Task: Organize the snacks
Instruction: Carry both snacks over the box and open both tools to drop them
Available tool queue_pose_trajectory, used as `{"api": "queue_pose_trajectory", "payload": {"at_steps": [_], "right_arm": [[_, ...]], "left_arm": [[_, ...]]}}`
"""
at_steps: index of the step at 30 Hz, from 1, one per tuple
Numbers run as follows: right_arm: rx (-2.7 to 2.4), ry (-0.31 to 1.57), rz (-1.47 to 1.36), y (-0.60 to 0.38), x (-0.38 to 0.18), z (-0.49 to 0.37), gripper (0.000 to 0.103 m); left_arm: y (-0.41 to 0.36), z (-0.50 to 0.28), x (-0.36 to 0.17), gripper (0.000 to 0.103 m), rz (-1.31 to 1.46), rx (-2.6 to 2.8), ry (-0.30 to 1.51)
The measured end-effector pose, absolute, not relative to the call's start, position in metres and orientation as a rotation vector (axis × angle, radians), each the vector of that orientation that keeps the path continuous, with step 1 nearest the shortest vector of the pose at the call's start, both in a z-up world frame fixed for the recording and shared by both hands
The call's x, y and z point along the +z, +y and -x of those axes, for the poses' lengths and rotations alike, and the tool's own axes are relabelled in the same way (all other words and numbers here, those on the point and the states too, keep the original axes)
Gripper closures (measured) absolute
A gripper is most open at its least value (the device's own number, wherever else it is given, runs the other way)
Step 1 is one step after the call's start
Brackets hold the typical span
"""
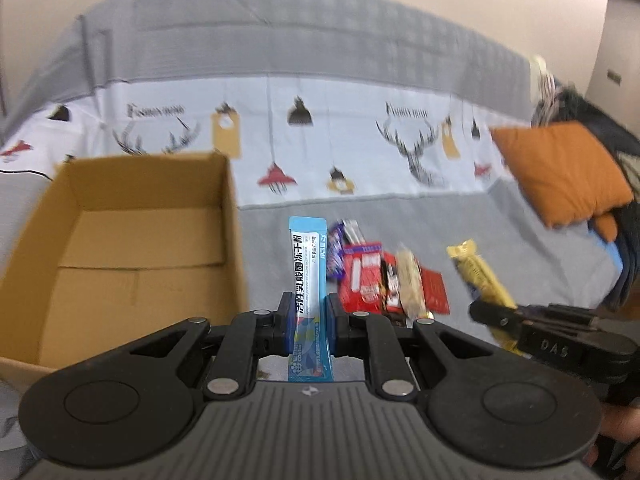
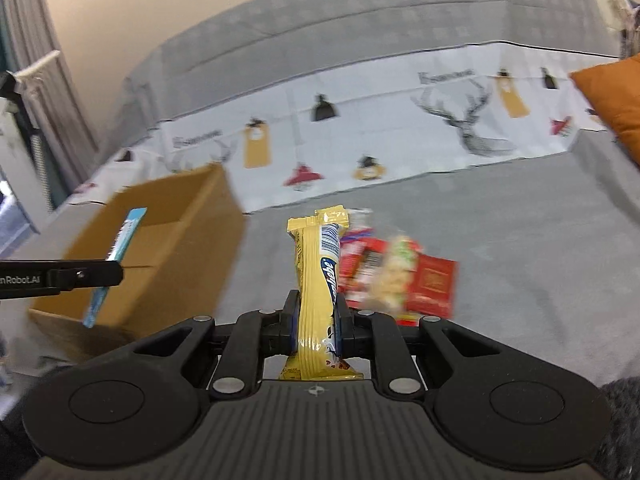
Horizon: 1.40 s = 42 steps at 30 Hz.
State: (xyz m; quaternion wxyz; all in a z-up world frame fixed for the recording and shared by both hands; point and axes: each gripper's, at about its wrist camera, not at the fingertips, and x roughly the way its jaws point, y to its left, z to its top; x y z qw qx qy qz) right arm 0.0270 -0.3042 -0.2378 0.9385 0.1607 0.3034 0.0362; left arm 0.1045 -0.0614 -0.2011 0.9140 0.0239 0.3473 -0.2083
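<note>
My left gripper (image 1: 308, 312) is shut on a blue stick sachet (image 1: 306, 264) that stands upright between its pads, just right of an open cardboard box (image 1: 120, 240). My right gripper (image 2: 316, 312) is shut on a yellow snack bar (image 2: 318, 280), held upright above the bed. The yellow bar also shows in the left wrist view (image 1: 478, 272), and the blue sachet shows in the right wrist view (image 2: 116, 256) in front of the box (image 2: 168, 248). A pile of red and other snack packets (image 1: 380, 276) lies on the grey bedspread; it also shows in the right wrist view (image 2: 400, 276).
The box inside looks empty. An orange cushion (image 1: 560, 172) lies at the right on the bed (image 1: 460, 216); it also shows in the right wrist view (image 2: 616, 108). A deer-print sheet (image 1: 320, 136) covers the back. Dark clothes (image 1: 592, 108) are piled at the far right.
</note>
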Motion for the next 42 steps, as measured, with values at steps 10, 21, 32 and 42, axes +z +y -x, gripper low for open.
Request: {"api": "queue_pose_trajectory", "payload": {"at_steps": [10, 21, 32, 42], "right_arm": [[0.322, 0.458, -0.229, -0.207, -0.142, -0.041, 0.087], [0.418, 0.358, -0.141, -0.144, -0.079, -0.062, 0.087], [0.394, 0.535, -0.130, -0.111, -0.146, -0.131, 0.087], [0.363, 0.754, -0.151, -0.094, -0.233, -0.174, 0.087]], "left_arm": [[0.015, -0.078, -0.133, 0.086, 0.038, -0.355, 0.546], [0.067, -0.081, -0.099, 0.086, 0.091, -0.262, 0.416], [0.085, -0.153, -0.172, 0.086, 0.106, -0.209, 0.591], [0.085, -0.198, -0.259, 0.086, 0.093, -0.174, 0.797]]}}
